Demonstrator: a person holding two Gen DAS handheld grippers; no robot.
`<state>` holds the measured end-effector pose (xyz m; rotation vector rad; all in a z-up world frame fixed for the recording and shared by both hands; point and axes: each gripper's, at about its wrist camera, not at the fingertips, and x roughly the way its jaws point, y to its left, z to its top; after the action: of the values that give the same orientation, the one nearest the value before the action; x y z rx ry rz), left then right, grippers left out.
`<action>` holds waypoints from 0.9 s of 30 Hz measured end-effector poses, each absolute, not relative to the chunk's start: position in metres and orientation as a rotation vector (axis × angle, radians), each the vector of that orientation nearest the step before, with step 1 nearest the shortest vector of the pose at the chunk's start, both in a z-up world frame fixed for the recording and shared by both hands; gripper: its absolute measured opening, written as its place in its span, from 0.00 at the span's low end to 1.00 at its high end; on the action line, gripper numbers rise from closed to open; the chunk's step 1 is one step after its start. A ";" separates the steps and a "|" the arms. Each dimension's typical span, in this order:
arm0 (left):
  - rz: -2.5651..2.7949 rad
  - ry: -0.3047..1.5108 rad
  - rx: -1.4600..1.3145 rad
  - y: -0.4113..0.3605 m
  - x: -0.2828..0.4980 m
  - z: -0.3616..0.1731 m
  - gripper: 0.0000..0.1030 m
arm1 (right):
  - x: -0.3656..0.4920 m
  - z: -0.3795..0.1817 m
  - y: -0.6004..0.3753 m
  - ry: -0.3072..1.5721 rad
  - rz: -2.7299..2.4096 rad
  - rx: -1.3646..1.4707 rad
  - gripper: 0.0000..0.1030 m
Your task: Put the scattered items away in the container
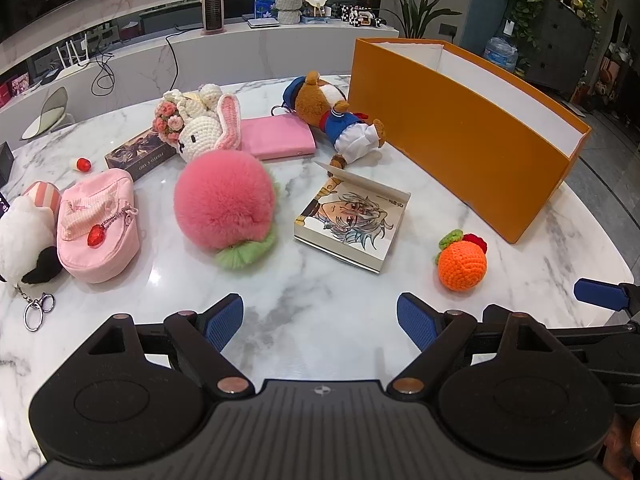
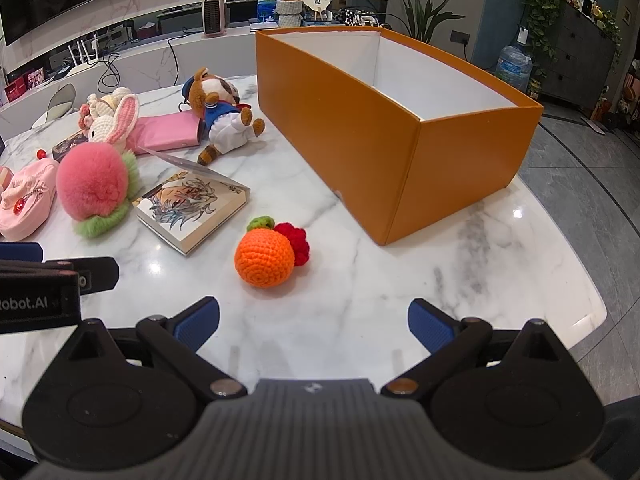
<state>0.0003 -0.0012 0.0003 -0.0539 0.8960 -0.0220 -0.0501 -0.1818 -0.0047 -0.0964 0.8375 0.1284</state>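
Fingers on both tools are spread wide with nothing between them: the left gripper (image 1: 320,322) hangs over bare marble near the tabletop's (image 1: 320,288) front edge, the right gripper (image 2: 313,326) likewise, just short of the crocheted orange.

From the left: a white-and-black plush keychain (image 1: 24,240), a pink zip pouch (image 1: 98,224) of soft fabric, a fluffy pink peach plush (image 1: 224,204) with a green frill, a crocheted bunny (image 1: 202,130) lying over a dark card box (image 1: 140,156), a flat pink case (image 1: 276,136), a bear in a sailor suit (image 1: 332,116), an open illustrated booklet (image 1: 352,220), then the crocheted orange (image 2: 264,258) with a red knitted berry (image 2: 294,240) touching it.

The plush and yarn pieces should be light and squashy, easy to pinch anywhere across the middle. The booklet looks stiffer (its raised cover may flop), so a grip on the spine edge seems safer.

At far right stands the orange cardboard box (image 2: 352,136), rigid and open-topped; what shows of its white inside is empty.
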 end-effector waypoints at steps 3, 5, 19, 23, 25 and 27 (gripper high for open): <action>-0.022 0.896 -0.054 -0.001 0.000 0.000 0.97 | -0.050 -0.005 -0.182 0.837 0.128 -0.097 0.98; -0.021 0.895 -0.054 -0.001 -0.001 0.001 0.97 | -0.050 -0.004 -0.182 0.838 0.129 -0.096 0.98; -0.018 0.894 -0.053 -0.001 -0.002 0.001 0.97 | -0.049 -0.004 -0.182 0.838 0.127 -0.095 0.98; -0.019 0.894 -0.054 0.000 -0.001 0.001 0.97 | -0.049 -0.004 -0.181 0.838 0.127 -0.096 0.98; -0.019 0.894 -0.055 0.000 -0.001 0.001 0.97 | -0.049 -0.004 -0.182 0.837 0.126 -0.096 0.98; -0.019 0.893 -0.055 0.000 -0.001 0.001 0.97 | -0.049 -0.004 -0.182 0.837 0.126 -0.095 0.98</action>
<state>-0.0015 0.0002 0.0015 -0.0548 0.8930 -0.0188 -0.0491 -0.1819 -0.0042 -0.0946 0.8365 0.1260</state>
